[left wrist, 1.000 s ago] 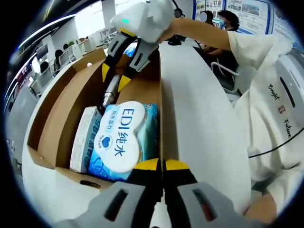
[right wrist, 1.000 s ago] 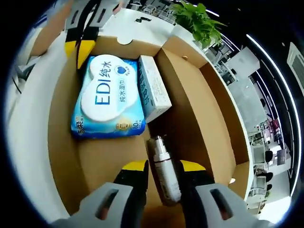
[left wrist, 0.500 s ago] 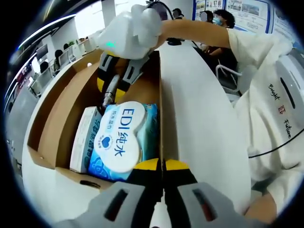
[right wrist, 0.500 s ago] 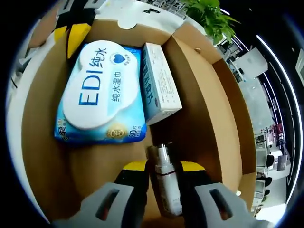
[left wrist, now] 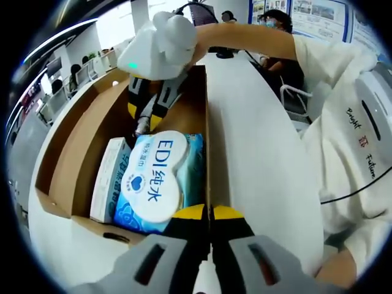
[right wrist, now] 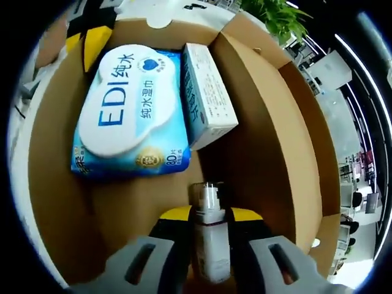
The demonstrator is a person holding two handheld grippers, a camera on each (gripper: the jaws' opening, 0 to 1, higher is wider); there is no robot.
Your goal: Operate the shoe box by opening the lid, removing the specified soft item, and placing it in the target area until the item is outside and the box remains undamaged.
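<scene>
The cardboard shoe box (left wrist: 73,165) (right wrist: 269,141) stands open. Inside lies a blue-and-white wet-wipes pack (left wrist: 156,177) (right wrist: 131,107) with a small white carton (left wrist: 109,179) (right wrist: 208,95) beside it. A small white bottle (left wrist: 142,124) (right wrist: 210,245) lies at the box's far end, past the pack. My right gripper (left wrist: 147,107) (right wrist: 210,215) reaches down into the box, its yellow-tipped jaws shut on the bottle's sides. My left gripper (left wrist: 210,213) (right wrist: 86,40) sits at the box's near corner, jaws shut on the wall edge beside the pack.
The box rests on a white table (left wrist: 263,153). A person's white sleeve (left wrist: 343,92) reaches over it from the right. People sit at desks (left wrist: 275,21) behind. A green plant (right wrist: 275,12) stands beyond the box's end.
My right gripper has dropped lower into the box over the bottle. The bottle, tilted before, now lies straight between its jaws. The left gripper and pack have not moved.
</scene>
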